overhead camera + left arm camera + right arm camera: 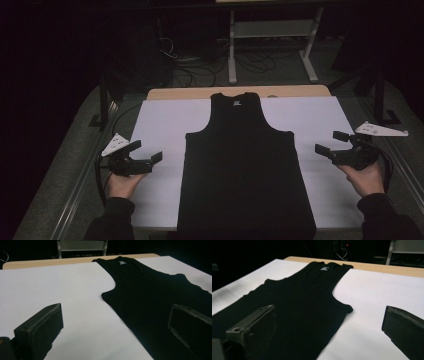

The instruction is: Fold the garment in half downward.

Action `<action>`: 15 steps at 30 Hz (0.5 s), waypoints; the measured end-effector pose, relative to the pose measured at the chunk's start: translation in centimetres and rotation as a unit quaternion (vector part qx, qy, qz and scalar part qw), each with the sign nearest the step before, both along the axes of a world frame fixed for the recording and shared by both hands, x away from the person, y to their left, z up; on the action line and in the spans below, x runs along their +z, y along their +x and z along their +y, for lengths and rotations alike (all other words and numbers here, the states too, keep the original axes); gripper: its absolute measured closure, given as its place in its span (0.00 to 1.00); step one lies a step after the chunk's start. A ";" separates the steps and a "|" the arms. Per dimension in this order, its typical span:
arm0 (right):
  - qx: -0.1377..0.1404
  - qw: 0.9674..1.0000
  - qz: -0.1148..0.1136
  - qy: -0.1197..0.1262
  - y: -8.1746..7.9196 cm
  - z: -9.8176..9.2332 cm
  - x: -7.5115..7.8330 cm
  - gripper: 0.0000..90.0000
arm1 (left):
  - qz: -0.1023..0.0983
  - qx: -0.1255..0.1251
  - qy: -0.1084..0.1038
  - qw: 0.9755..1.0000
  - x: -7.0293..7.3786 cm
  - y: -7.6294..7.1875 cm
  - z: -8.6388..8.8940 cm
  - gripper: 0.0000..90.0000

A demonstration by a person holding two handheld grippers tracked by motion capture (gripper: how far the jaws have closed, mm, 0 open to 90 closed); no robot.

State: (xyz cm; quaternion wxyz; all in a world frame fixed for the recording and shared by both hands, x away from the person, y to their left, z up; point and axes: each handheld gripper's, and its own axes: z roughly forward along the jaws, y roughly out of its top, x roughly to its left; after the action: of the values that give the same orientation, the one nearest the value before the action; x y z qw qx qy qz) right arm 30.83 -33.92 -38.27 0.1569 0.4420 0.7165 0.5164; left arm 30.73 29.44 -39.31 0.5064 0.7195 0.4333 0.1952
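We work over a wooden table [300, 91] covered by a white sheet [160, 125]. On that sheet a black tank top [242, 165] lies flat and centred, neck away from us, its hem hanging at the near edge. Our left gripper [146, 151] hovers just off the top's left side with jaws spread wide, holding nothing; our right gripper [332, 142] hovers off the right side, jaws likewise spread and empty. The risk we judge greatest is pinching the sheet together with the cloth, since both lie flush. A bite taken too shallow at the thin side seam could slip. Uneven lifts between our two hands would skew or wrinkle it.
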 end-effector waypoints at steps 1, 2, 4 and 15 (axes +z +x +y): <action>0.004 1.000 0.002 -0.007 0.2 0.1 0.0 0.00 | -0.002 -0.001 0.001 1.000 0.2 0.2 -0.1 0.00; 0.004 1.000 0.002 -0.007 0.2 0.1 0.0 0.00 | -0.002 -0.001 0.001 1.000 0.2 0.2 -0.1 0.00; 0.006 1.000 0.005 -0.012 0.4 0.2 0.2 0.00 | 0.001 -0.003 0.003 1.000 0.3 0.4 -0.2 0.00; 0.018 0.999 0.000 -0.032 1.7 0.5 1.6 0.00 | 0.011 -0.017 0.014 1.000 0.9 1.5 -0.9 0.00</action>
State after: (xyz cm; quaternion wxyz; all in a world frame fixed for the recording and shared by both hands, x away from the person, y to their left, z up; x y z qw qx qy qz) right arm 32.52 -33.39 -36.66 0.1617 0.4236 0.7402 0.4965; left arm 32.20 28.56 -38.43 0.4949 0.7359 0.4235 0.1849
